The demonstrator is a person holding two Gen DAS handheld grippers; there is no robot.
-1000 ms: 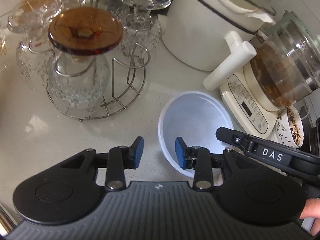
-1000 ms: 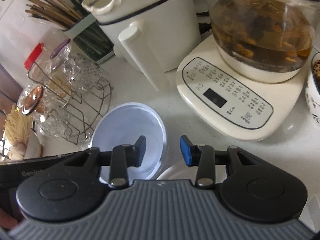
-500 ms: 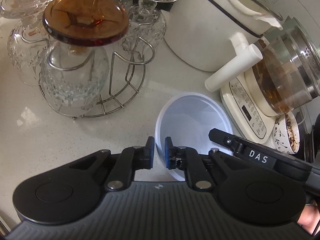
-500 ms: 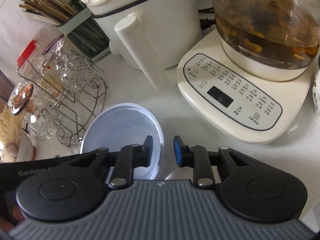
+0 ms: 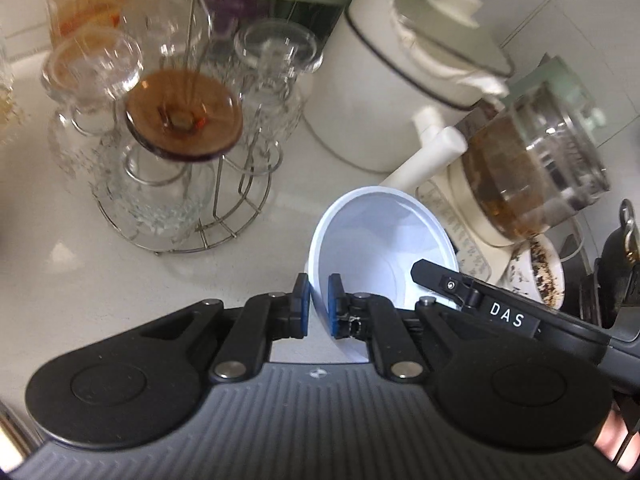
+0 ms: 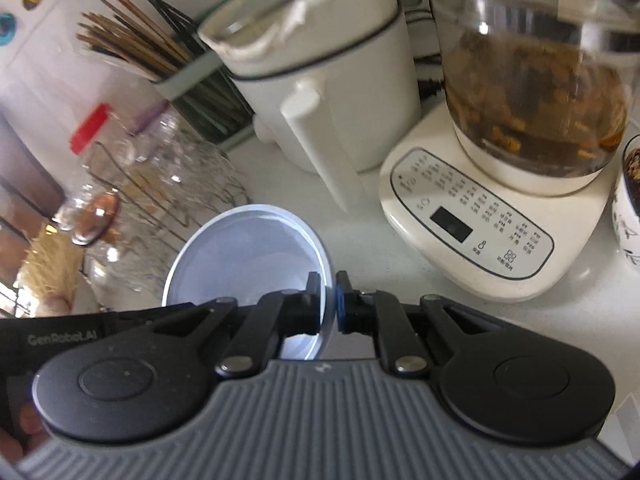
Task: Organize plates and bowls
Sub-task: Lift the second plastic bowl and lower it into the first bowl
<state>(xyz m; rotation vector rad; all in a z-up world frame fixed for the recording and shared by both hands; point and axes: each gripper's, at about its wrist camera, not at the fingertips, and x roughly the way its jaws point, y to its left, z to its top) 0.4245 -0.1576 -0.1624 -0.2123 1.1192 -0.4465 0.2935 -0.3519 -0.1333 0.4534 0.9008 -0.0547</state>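
A white plastic bowl [image 5: 384, 240] is held between both grippers above the counter and looks tilted. My left gripper [image 5: 318, 304] is shut on the bowl's left rim. My right gripper [image 6: 328, 304] is shut on its right rim; the bowl [image 6: 248, 252] shows left of the fingers in the right wrist view. The right gripper's black body crosses the bowl's lower right in the left wrist view. A small patterned bowl [image 5: 540, 272] with dark residue stands to the right, beside the kettle base.
A wire rack with upturned glasses [image 5: 180, 152] stands at the left. A white pot with a handle [image 5: 400, 92] and a glass kettle [image 6: 532, 92] on a cream control base [image 6: 472, 220] stand behind. A chopstick holder [image 6: 192, 80] is at the back.
Both grippers closed from open onto the bowl's opposite rims. The bowl has lifted off the counter and both views are blurred by motion.
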